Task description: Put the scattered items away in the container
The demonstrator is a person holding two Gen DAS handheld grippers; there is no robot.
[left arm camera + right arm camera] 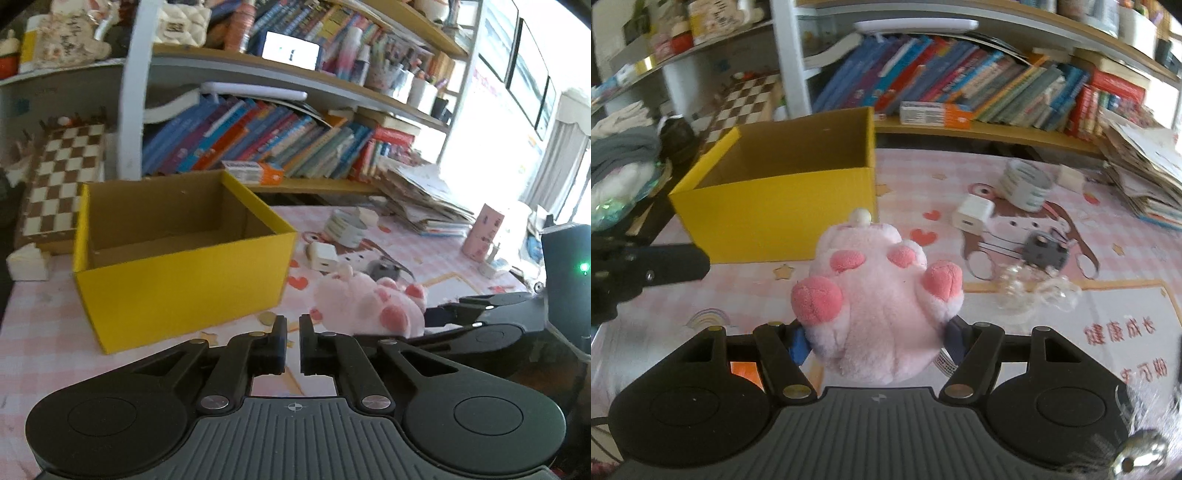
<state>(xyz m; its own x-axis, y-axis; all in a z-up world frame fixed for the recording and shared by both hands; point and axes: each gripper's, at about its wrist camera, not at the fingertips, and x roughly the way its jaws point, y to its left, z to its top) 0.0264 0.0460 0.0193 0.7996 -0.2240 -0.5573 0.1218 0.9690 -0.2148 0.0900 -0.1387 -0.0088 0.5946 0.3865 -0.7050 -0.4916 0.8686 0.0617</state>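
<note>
A pink plush toy (875,295) with darker pink paws is clamped between the fingers of my right gripper (875,338), held above the pink tablecloth. It also shows in the left wrist view (373,302). The open yellow cardboard box (783,218) stands behind and left of it, and its inside looks empty in the left wrist view (177,273). My left gripper (292,345) is nearly shut and empty, just in front of the box's near corner. A white charger (973,216), a tape roll (1025,184), a grey gadget (1045,251) and clear beads (1034,290) lie on the table.
A bookshelf full of books (258,136) runs along the back. A chessboard (59,177) leans left of the box. A paper stack (424,199) and a pink tube (484,232) sit at the right. Folded clothes (617,177) lie far left.
</note>
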